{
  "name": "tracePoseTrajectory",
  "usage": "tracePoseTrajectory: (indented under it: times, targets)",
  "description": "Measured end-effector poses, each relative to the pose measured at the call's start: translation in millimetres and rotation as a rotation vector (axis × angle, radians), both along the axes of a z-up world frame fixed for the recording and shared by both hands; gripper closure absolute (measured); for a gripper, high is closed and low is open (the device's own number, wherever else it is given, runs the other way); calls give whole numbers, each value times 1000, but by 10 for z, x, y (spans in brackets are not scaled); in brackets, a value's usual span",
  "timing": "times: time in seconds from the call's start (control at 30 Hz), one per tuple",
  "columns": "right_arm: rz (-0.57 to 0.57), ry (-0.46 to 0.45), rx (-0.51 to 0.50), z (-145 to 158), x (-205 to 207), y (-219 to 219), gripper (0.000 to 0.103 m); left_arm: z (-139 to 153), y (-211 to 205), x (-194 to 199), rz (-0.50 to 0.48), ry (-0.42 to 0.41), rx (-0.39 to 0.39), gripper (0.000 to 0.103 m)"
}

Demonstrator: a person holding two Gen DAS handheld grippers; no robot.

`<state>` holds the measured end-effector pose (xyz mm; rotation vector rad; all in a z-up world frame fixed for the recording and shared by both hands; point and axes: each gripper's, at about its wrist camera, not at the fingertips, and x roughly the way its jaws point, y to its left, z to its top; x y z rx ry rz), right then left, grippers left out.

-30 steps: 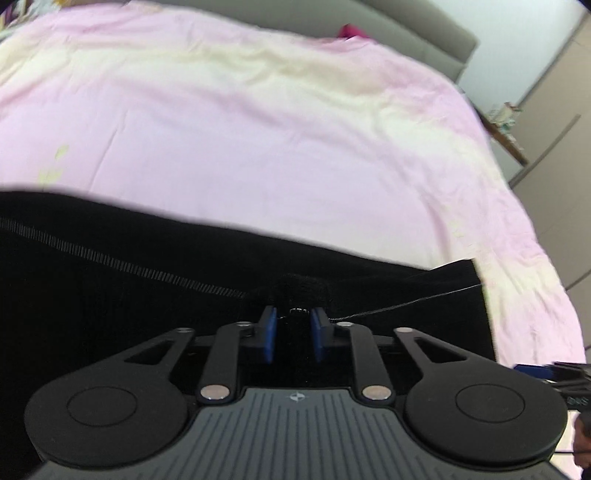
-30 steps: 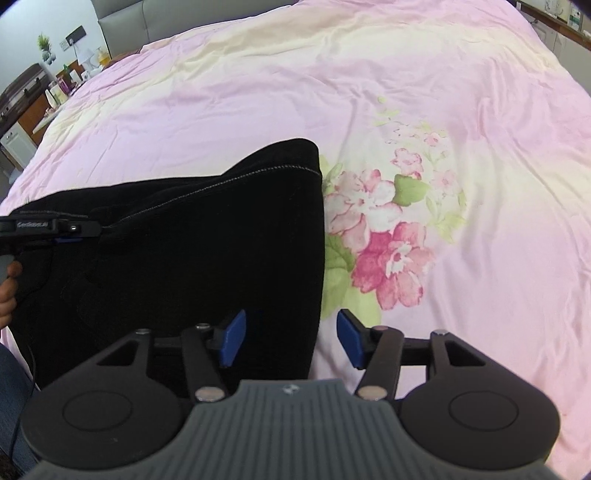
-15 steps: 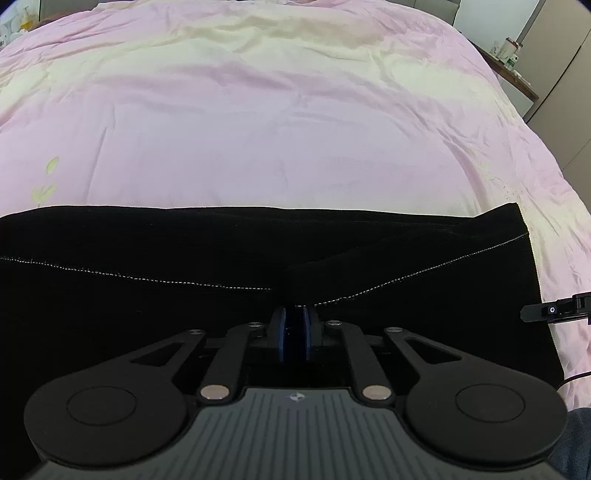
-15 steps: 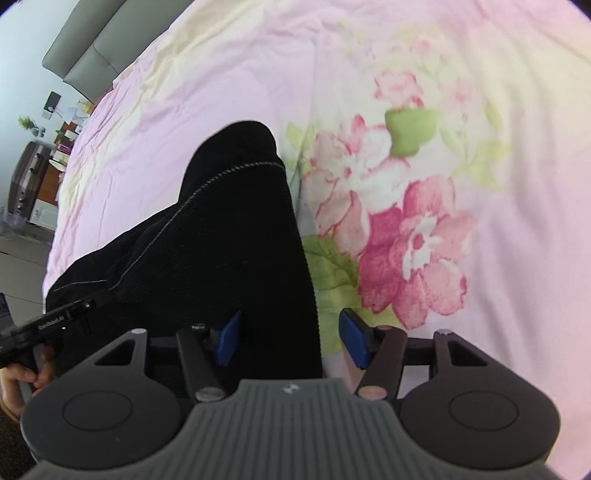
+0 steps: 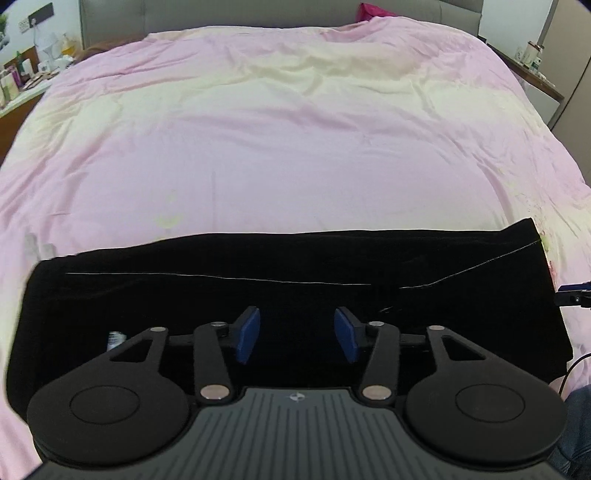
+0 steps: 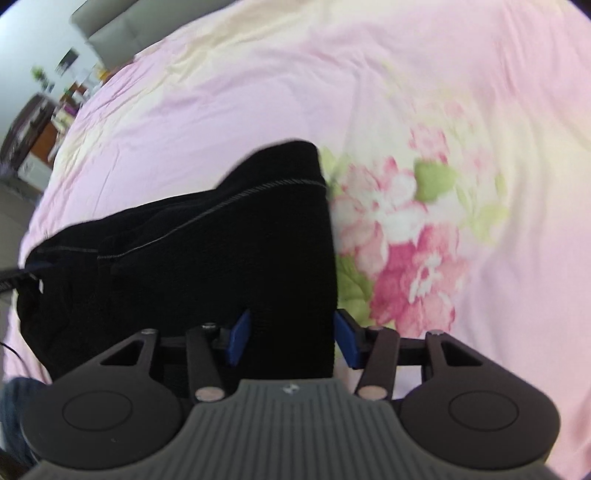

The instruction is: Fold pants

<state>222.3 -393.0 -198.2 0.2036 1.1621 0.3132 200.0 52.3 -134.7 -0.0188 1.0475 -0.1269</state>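
The black pants [image 5: 295, 266] lie folded in a long band across the near edge of the pink bed, with pale stitching along the top layer. My left gripper [image 5: 297, 338] is open and empty, its blue pads just above the cloth near the middle. In the right wrist view the pants [image 6: 207, 251] end at a straight edge beside a flower print. My right gripper [image 6: 291, 338] is open, its jaws astride that right edge of the cloth. The tip of the right gripper shows in the left wrist view [image 5: 572, 293].
The pink and cream bedspread [image 5: 295, 140] stretches far beyond the pants. A grey headboard [image 5: 258, 13] stands at the back. Cluttered side tables flank the bed at left [image 5: 22, 81] and right [image 5: 535, 66]. A red-pink flower print [image 6: 413, 266] lies right of the pants.
My left gripper was shut on the pants' top layer and has now opened and let go. The cloth has dropped flat. My right gripper stayed open and shifted at the pants' right edge.
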Motion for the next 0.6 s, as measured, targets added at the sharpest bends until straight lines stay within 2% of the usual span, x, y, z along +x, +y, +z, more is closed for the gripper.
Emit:
tracePoseTrajectory:
  times: [0.13,0.23,0.4,0.5,0.6]
  targets:
    - [202,-122,-106,305,-134,482,55,273,539,-163,43,-5,102,35]
    - [351,-163,-138,435,-197,875,56,366,978,-275,99,9,129,22]
    - [547,-209,-203,417,-182,1525,57,260,1740,-506,289,25,27,16]
    - [671,-222,-269,325,-146,1895,57,40,2099,-644,393,38,-72,15]
    - [835,-245,-351,209,-136,2219,57,-196,2299,-740,470,59,-122,15]
